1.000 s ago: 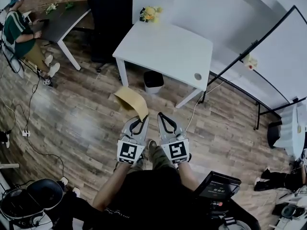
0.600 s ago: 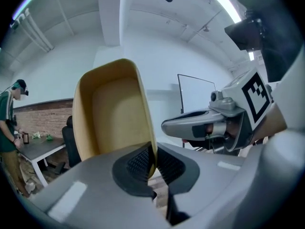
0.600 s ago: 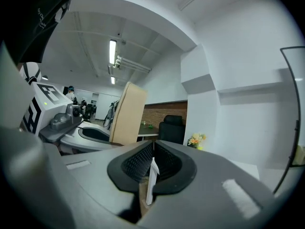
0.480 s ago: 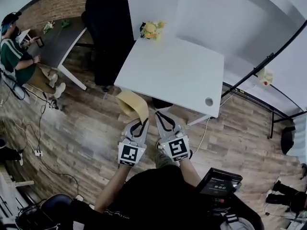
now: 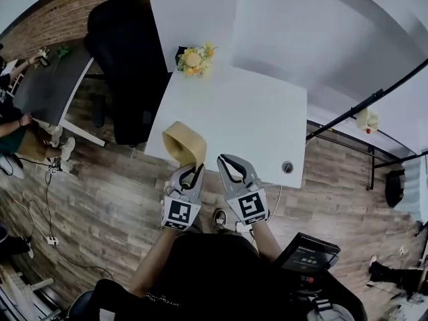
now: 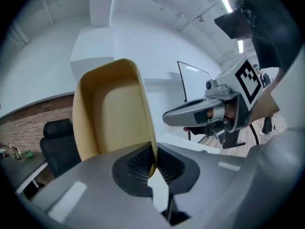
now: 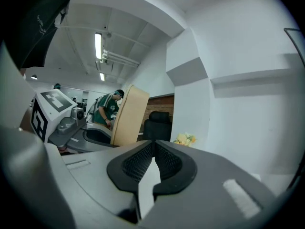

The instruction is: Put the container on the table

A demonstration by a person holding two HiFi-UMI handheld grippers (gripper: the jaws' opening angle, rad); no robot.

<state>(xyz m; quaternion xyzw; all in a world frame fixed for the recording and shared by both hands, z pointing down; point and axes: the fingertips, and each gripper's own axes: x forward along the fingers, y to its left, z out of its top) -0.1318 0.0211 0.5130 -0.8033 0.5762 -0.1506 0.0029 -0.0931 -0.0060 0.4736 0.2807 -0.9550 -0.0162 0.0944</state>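
The container [image 5: 184,142] is a tan, shallow tub held upright on edge, its hollow side showing in the left gripper view [image 6: 114,113]. My left gripper [image 5: 196,168] is shut on its rim, with the thin wall pinched between the ribbed pads [image 6: 153,159]. The container hangs over the near edge of the white table [image 5: 247,112]. My right gripper [image 5: 226,160] is just to the right of it and holds nothing. Its jaws are opening, with a narrow gap between the pads [image 7: 153,154]. From the right gripper view the container [image 7: 128,116] shows edge-on at the left.
A bunch of yellow flowers [image 5: 192,59] stands at the table's far left corner, and a round cable hole [image 5: 287,168] sits near its front right. A black chair [image 5: 127,65] and a grey desk [image 5: 47,89] stand to the left. A black device [image 5: 304,259] is at lower right.
Both grippers and the container have travelled forward across the wood floor. They now reach the near edge of the white table, which has come much closer in the head view.
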